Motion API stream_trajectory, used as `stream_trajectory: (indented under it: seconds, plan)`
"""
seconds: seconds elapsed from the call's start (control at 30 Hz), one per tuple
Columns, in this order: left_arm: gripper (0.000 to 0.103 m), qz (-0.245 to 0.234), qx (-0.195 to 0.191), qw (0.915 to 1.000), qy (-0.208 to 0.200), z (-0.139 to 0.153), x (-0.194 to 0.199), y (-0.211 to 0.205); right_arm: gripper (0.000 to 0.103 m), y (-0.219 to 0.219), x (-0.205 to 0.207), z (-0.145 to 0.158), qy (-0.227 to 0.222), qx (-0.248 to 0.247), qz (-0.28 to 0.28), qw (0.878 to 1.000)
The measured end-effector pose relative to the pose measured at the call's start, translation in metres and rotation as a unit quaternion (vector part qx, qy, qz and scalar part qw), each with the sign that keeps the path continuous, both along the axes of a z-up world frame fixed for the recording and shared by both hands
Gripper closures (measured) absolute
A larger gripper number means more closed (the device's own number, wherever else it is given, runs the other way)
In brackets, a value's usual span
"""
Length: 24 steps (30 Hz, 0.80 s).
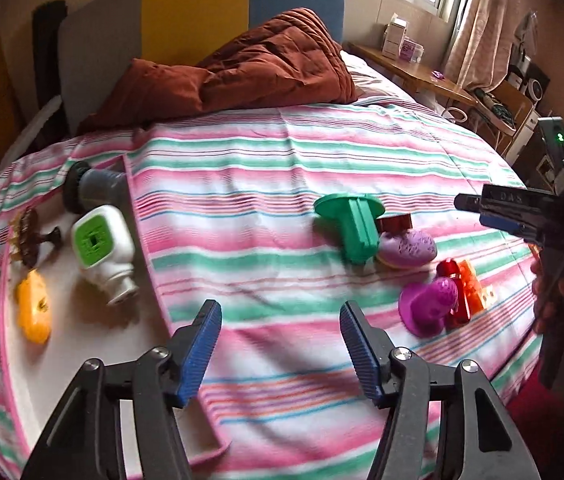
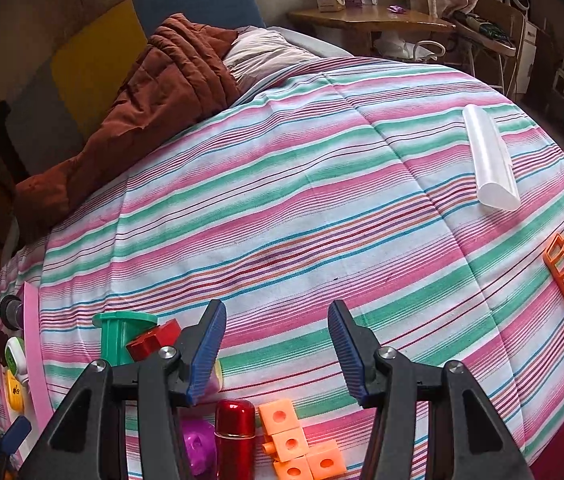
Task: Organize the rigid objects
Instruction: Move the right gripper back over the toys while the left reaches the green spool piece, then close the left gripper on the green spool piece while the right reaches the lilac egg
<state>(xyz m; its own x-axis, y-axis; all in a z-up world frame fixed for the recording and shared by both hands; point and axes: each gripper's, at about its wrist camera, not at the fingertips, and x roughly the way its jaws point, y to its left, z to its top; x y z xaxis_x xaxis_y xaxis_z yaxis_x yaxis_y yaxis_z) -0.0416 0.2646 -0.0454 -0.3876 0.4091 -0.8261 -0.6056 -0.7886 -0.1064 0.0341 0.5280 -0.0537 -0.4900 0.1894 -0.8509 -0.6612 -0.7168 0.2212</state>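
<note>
Both grippers hung over the striped bedspread [image 2: 282, 208], left gripper [image 1: 280, 344] and right gripper [image 2: 277, 348] jaws apart, gripping nothing.

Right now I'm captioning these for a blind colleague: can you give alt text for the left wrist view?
The left gripper, open and empty, hangs over a striped bedspread. Left, a tray holds a white bottle and yellow toy; right lie a green spool and purple donut.
</note>
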Motion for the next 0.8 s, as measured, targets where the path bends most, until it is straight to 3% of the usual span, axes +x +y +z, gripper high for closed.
stream_trajectory:
  seconds: [0.2,0.43,0.63,0.8]
  plan:
    - [0.041,-0.013,-0.001,0.9995,-0.029,-0.012,-0.027,0.043,0.049,0.003,0.0,0.0,0.007,-0.011,-0.006,1.0]
    - [0.059,-0.036,-0.007,0.9979,-0.053,-0.026,-0.047,0.085,0.049,0.014,0.007,0.002,0.026,-0.038,-0.026,0.999]
    - [0.059,-0.049,0.0,0.9971,-0.058,-0.03,-0.051,0.109,0.049,0.017,0.006,0.0,0.027,-0.048,-0.028,0.998]
    - [0.062,-0.053,-0.03,0.9965,-0.057,-0.054,-0.057,0.126,0.049,0.016,0.005,-0.001,0.026,-0.048,-0.026,0.998]
